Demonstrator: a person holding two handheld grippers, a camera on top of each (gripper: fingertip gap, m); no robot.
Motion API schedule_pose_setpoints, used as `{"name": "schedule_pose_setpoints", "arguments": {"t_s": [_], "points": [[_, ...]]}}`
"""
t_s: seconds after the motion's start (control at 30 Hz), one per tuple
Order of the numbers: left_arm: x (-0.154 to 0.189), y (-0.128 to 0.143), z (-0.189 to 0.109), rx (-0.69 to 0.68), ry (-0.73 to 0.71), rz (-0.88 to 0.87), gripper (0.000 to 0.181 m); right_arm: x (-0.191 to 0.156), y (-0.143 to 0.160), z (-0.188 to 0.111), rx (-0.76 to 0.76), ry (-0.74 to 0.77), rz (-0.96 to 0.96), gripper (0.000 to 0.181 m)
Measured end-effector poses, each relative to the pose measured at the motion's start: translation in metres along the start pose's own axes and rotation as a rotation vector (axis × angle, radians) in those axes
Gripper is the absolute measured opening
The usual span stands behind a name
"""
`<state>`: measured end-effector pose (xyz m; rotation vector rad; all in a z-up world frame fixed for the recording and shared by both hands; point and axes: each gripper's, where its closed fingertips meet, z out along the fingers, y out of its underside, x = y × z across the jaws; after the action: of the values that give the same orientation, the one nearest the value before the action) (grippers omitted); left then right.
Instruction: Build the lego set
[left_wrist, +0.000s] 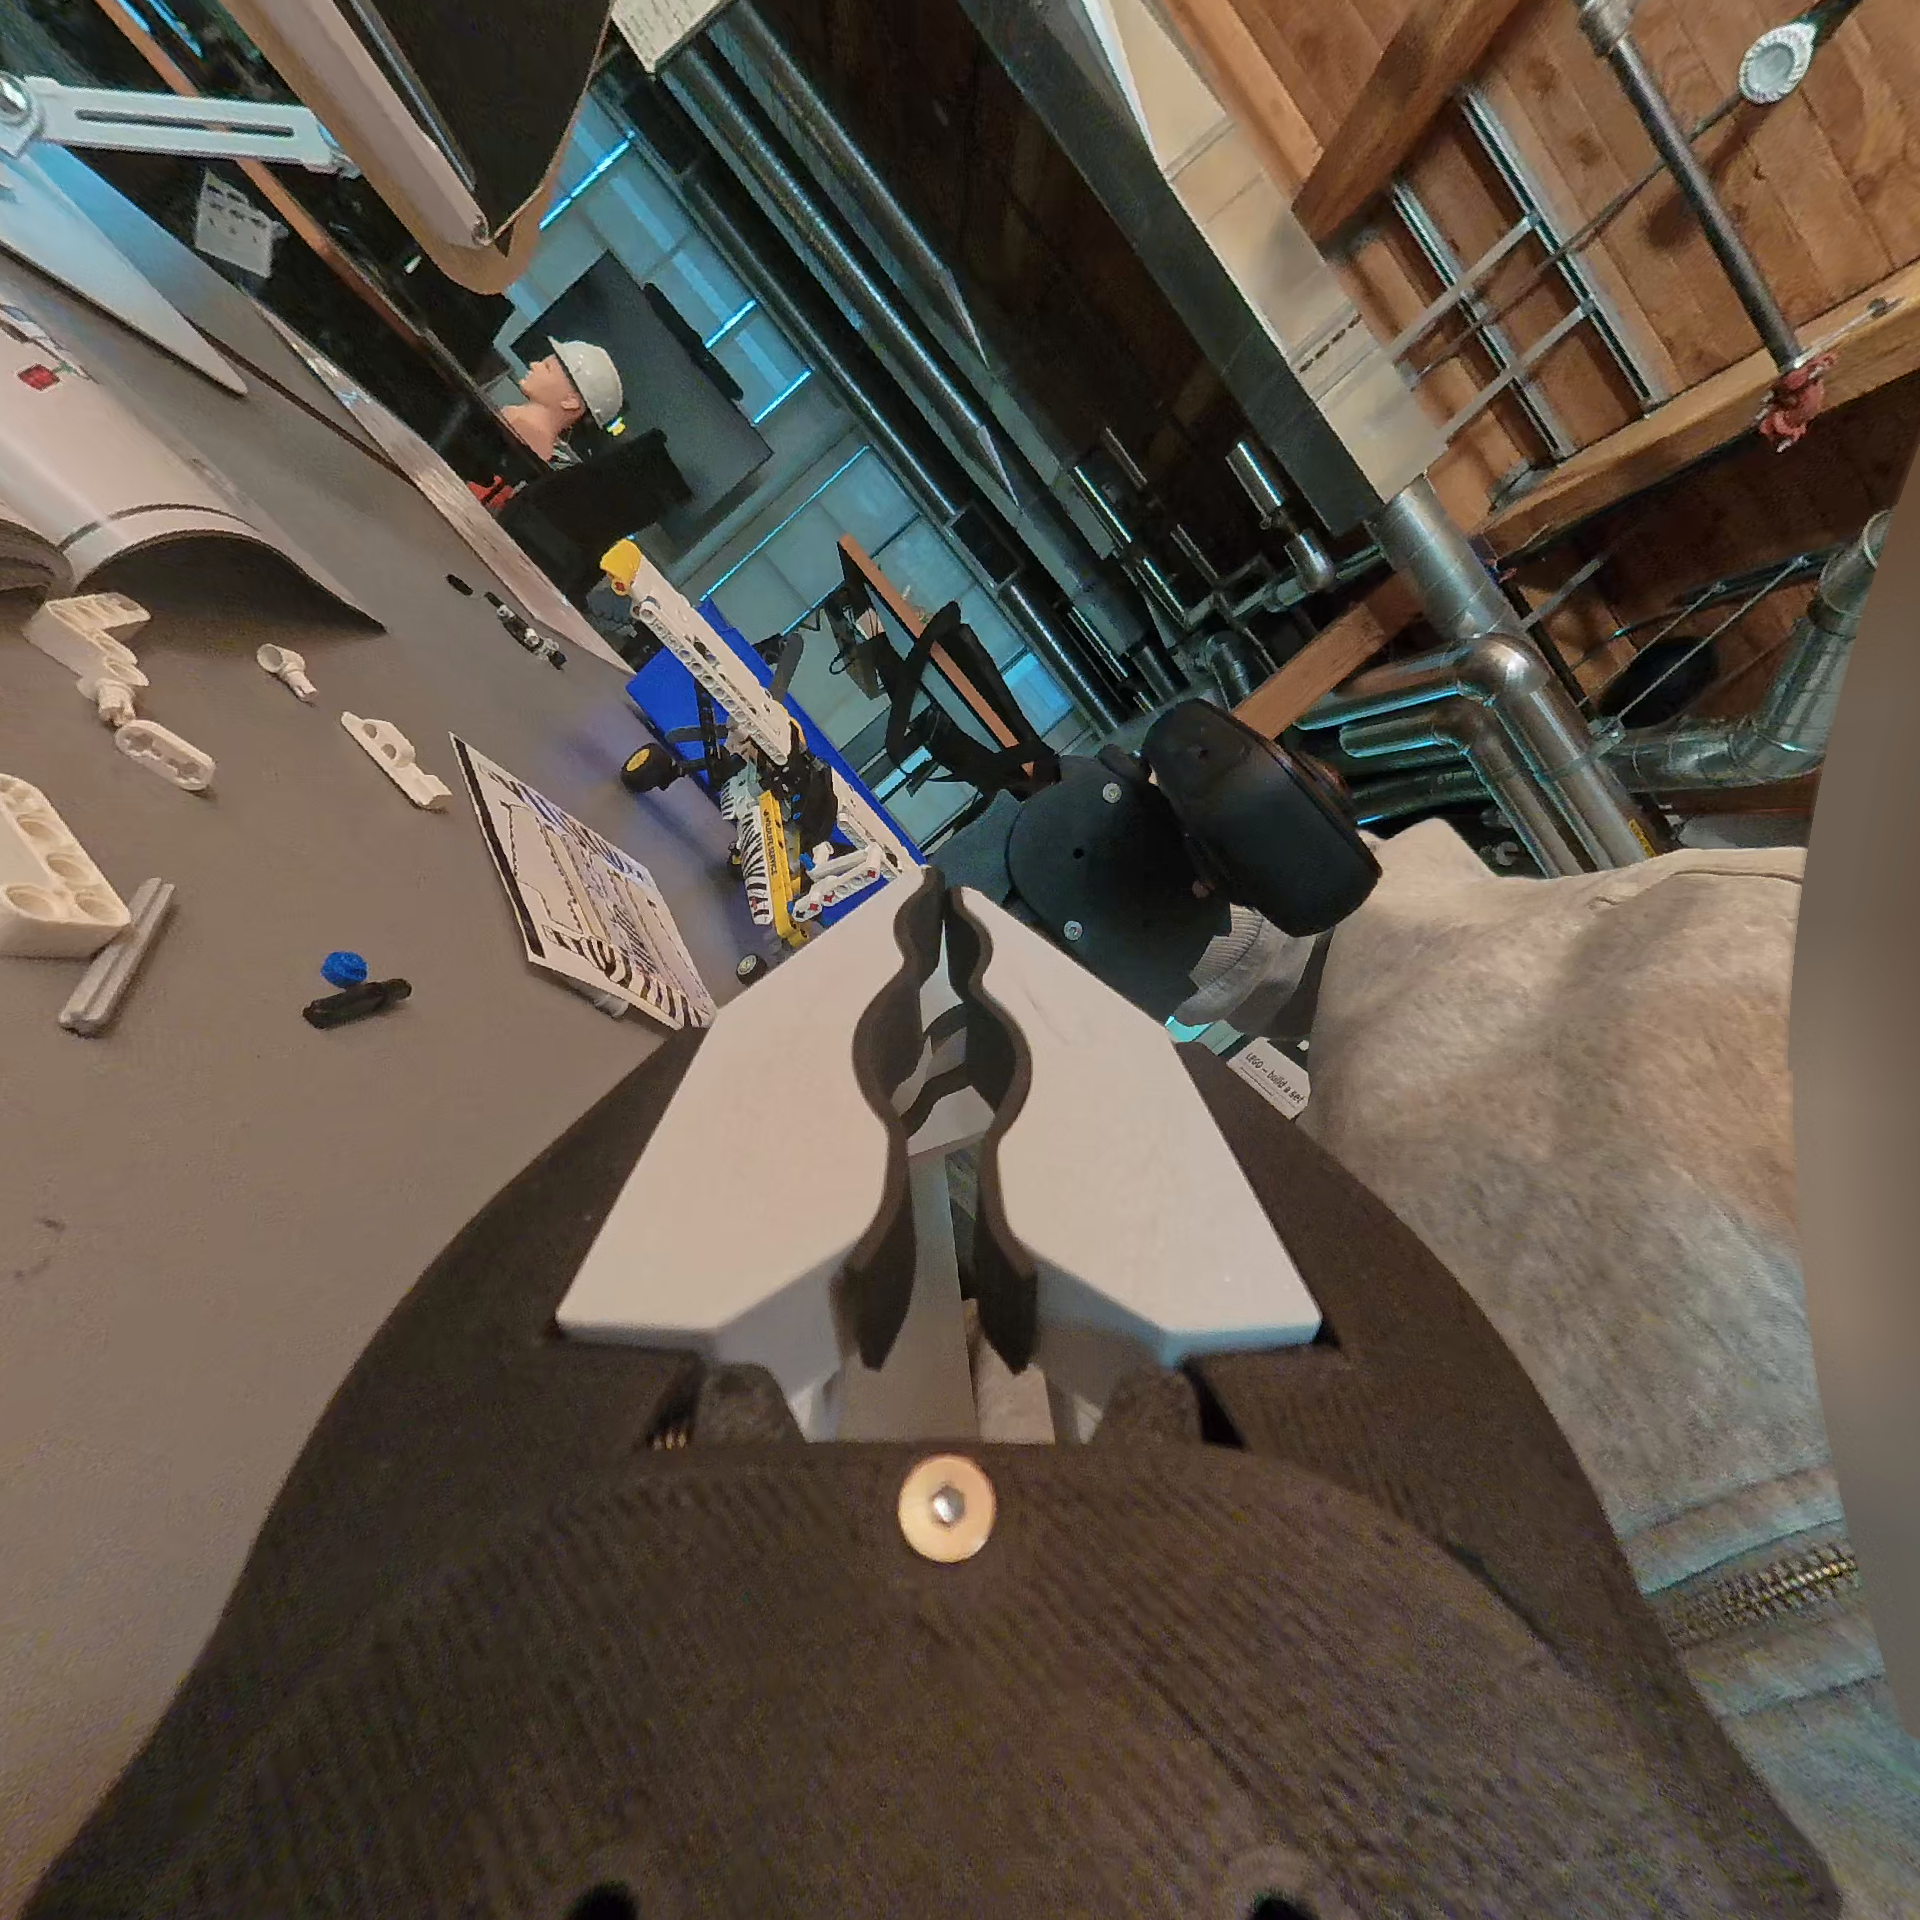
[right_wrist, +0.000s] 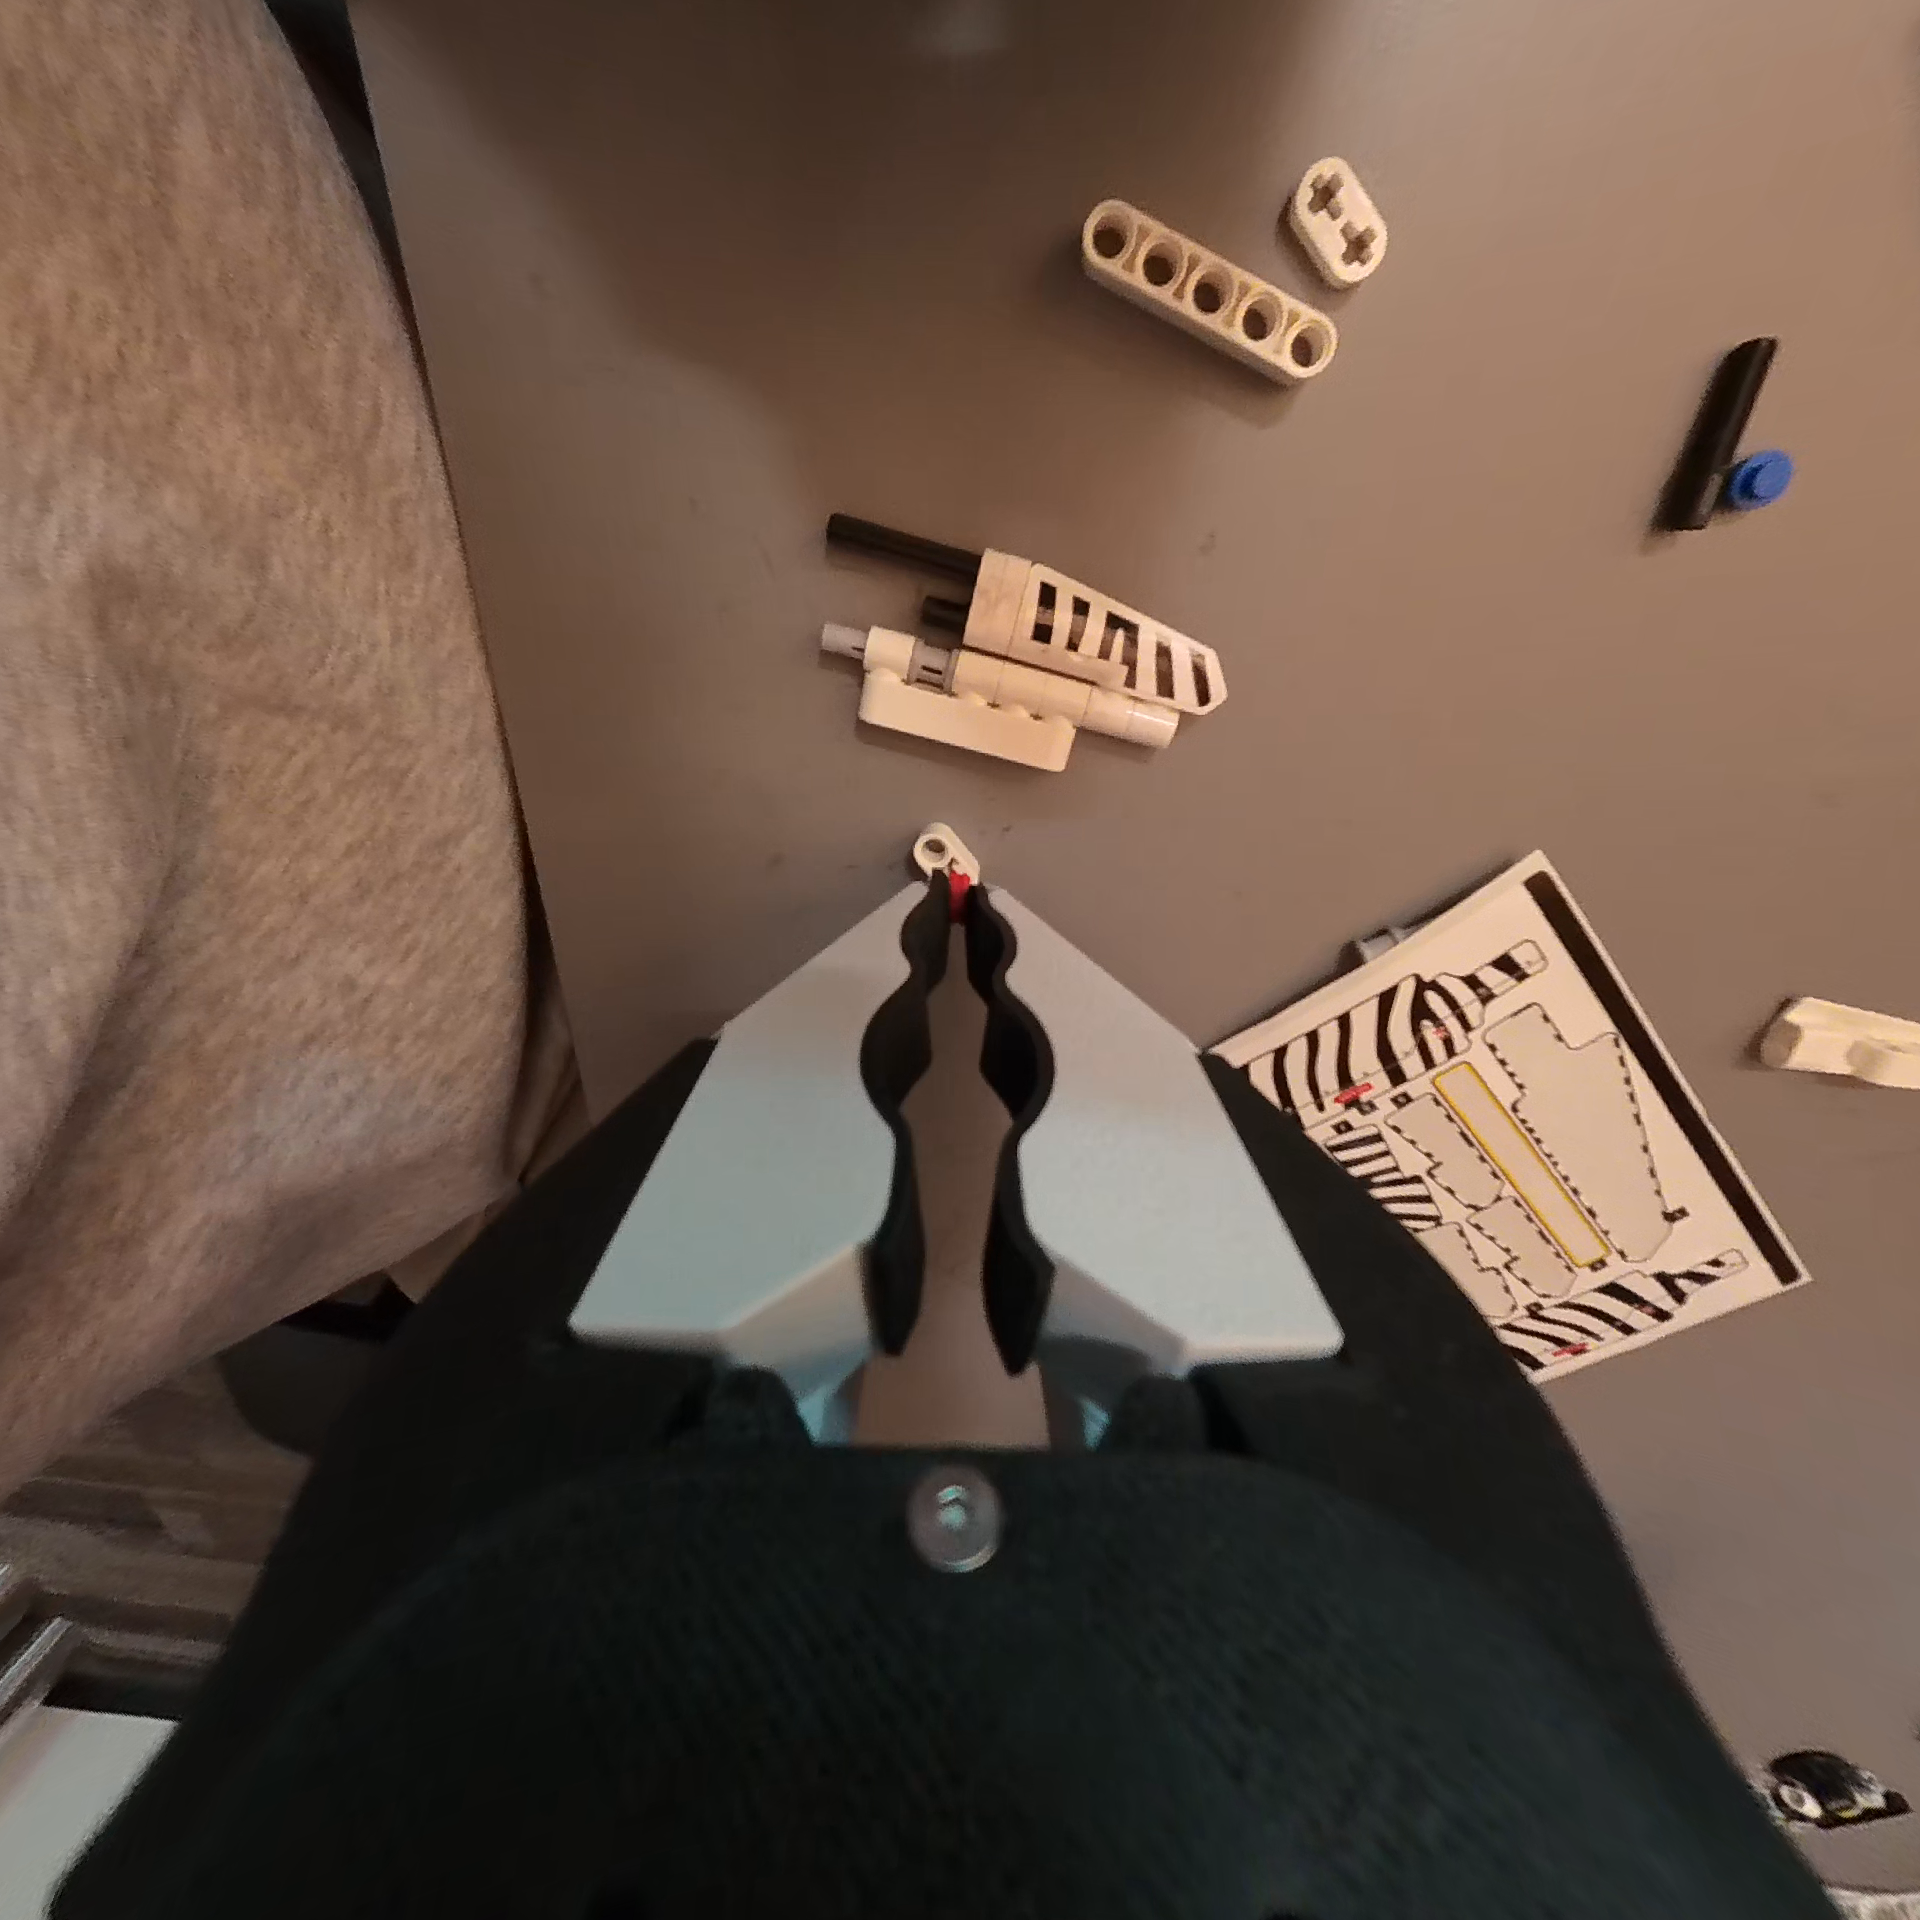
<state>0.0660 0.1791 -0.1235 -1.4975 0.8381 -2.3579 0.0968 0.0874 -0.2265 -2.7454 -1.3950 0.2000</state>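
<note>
My right gripper is shut on a small white connector with a red pin, held just above the grey table. A white sub-assembly with a zebra-striped panel and black axles lies just beyond it. My left gripper has its tips together. Something white with black stripes shows through the gap between its pads; I cannot tell if it is held. The right gripper's black body shows beyond the left fingertips. The partly built white and yellow model stands at the table's far edge.
A zebra sticker sheet lies flat. Nearby are a white five-hole beam, a white two-hole link, a black piece with a blue pin, loose white parts and an open booklet. A person's grey sweater borders the table. My hands' fingertips stand some 15 cm from each other.
</note>
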Motion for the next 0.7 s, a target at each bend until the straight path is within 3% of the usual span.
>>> {"name": "schedule_pose_setpoints", "arguments": {"t_s": [0.27,0.37,0.53,0.7], "points": [[0.000,0.001,0.000,-0.003,0.000,0.001,0.000,0.000,-0.001,0.004,-0.005,-0.002,-0.021,0.003],[0.001,0.000,0.000,0.001,-0.001,0.005,0.000,0.000,-0.001,0.005,-0.012,0.069,-0.060,0.002],[0.000,0.001,0.001,-0.008,-0.004,0.009,0.000,-0.005,0.005,0.003,0.076,0.036,0.060,0.003],[0.003,0.004,0.002,-0.021,0.003,0.023,0.000,0.000,0.000,-0.014,0.174,0.174,0.000,0.003]]}}
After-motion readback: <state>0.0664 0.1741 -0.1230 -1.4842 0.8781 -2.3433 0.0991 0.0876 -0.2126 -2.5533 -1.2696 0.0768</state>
